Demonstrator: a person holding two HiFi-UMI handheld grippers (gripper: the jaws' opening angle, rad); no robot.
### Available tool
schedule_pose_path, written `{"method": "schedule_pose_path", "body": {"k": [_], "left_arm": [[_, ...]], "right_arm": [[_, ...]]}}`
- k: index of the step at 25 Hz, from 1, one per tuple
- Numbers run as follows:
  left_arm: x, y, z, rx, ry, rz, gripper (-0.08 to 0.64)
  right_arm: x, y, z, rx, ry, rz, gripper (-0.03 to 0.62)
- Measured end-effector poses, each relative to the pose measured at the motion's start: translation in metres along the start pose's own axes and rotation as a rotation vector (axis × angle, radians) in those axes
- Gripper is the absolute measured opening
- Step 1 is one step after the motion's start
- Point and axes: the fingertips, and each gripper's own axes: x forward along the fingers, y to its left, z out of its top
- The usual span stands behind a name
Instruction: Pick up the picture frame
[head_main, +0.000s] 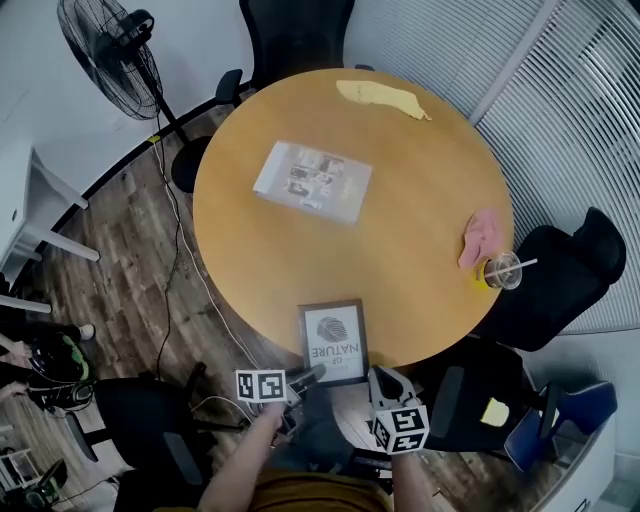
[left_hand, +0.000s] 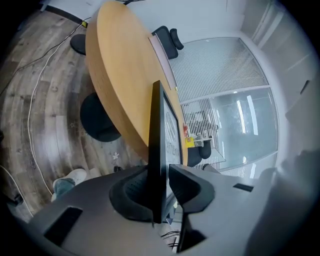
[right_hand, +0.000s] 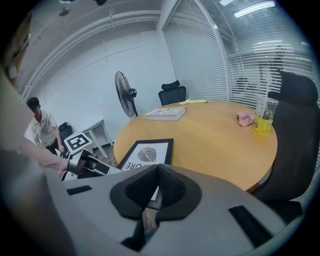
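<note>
The black picture frame (head_main: 333, 342) with a leaf print lies at the near edge of the round wooden table (head_main: 430, 190), and its near end overhangs the rim. My left gripper (head_main: 308, 377) is at the frame's near left corner. In the left gripper view the frame (left_hand: 156, 140) stands edge-on between the jaws of the left gripper (left_hand: 159, 172), which is shut on it with a pad against each side. My right gripper (head_main: 378, 378) is at the near right corner. In the right gripper view the pads of the right gripper (right_hand: 158, 167) meet just in front of the frame (right_hand: 145, 155).
Farther back on the table lie a flat book (head_main: 313, 181), a yellow cloth (head_main: 383, 98) and a pink cloth (head_main: 482, 236). A plastic cup with a straw (head_main: 501, 271) stands at the right rim. Black chairs (head_main: 560, 270) ring the table. A floor fan (head_main: 108, 45) stands at the far left.
</note>
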Motion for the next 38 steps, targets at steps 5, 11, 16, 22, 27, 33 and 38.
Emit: {"method": "schedule_pose_path", "body": {"k": [5,11,16,22,27,33,38], "left_arm": [[-0.001,-0.002,0.001,-0.011,-0.006,-0.011,0.110],[-0.002,-0.009,0.000,-0.017,-0.020,-0.020,0.098],[-0.004,-0.017,-0.001,-0.035,-0.035,-0.043,0.080],[-0.006,-0.031,-0.001,-0.049,-0.068,-0.080,0.064],[-0.006,-0.042,0.000,-0.031,-0.081,-0.097,0.060],[-0.010,-0.059,0.003,0.009,-0.089,-0.107,0.052],[-0.017,-0.067,0.001,0.025,-0.102,-0.112,0.051]], "right_arm": [[-0.003,0.002,0.003,-0.003,-0.006,-0.001,0.012],[-0.012,0.003,0.010,0.008,-0.030,-0.004,0.012],[-0.018,0.006,0.016,0.001,-0.052,-0.005,0.012],[-0.033,0.008,0.015,-0.008,-0.065,-0.019,0.012],[-0.044,0.008,0.016,-0.006,-0.084,-0.037,0.012],[-0.056,0.012,0.024,-0.023,-0.113,-0.053,0.012],[-0.066,0.020,0.031,-0.032,-0.146,-0.054,0.012]]}}
